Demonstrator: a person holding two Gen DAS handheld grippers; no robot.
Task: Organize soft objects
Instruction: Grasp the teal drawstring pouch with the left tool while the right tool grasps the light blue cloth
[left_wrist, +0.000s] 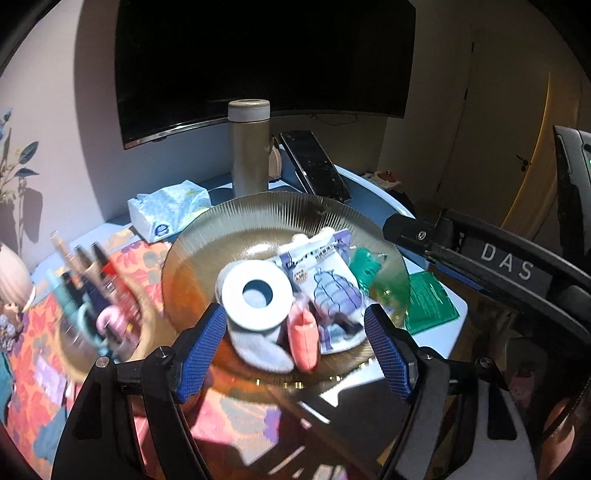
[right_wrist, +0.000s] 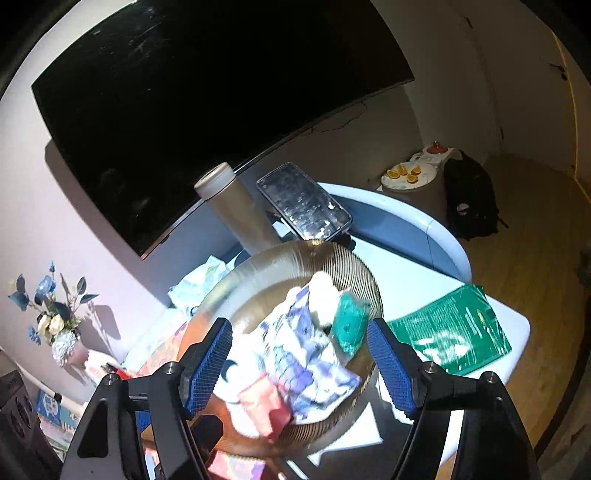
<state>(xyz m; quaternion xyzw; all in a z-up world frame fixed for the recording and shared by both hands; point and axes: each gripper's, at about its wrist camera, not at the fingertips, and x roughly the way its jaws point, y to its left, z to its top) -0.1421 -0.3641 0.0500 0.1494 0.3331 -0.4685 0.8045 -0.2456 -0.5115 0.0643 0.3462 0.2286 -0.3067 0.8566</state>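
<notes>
Ribbed amber glass bowl (left_wrist: 258, 210), centre of the blue table (left_wrist: 436, 299) — serves as the collecting dish.

Contents, already gathered: one white roll of tape (left_wrist: 256, 295) lying flat with its hole upward; one white sock (left_wrist: 262, 350) under it; one pink fabric pouch (left_wrist: 304, 339) beside the roll; one printed purple-and-white packet (left_wrist: 328, 291), crumpled; one small teal soft piece (left_wrist: 364, 267) leaning toward the far rim. All are heaped loosely, touching one another, nothing folded or aligned.

Outstanding, by judgement: green foil sachet (right_wrist: 450, 328) lies flat on the table just outside the bowl; blue-and-white tissue pack (left_wrist: 170, 208) rests behind it. Whether these belong in the bowl cannot be told. The task looks well advanced, not closed.

Left gripper (left_wrist: 295, 350) — jaws spread, nothing pinched, poised over the near rim. Right gripper (right_wrist: 299, 365) — likewise spread and empty, above the heap.

Motion blur softens the foreground.
</notes>
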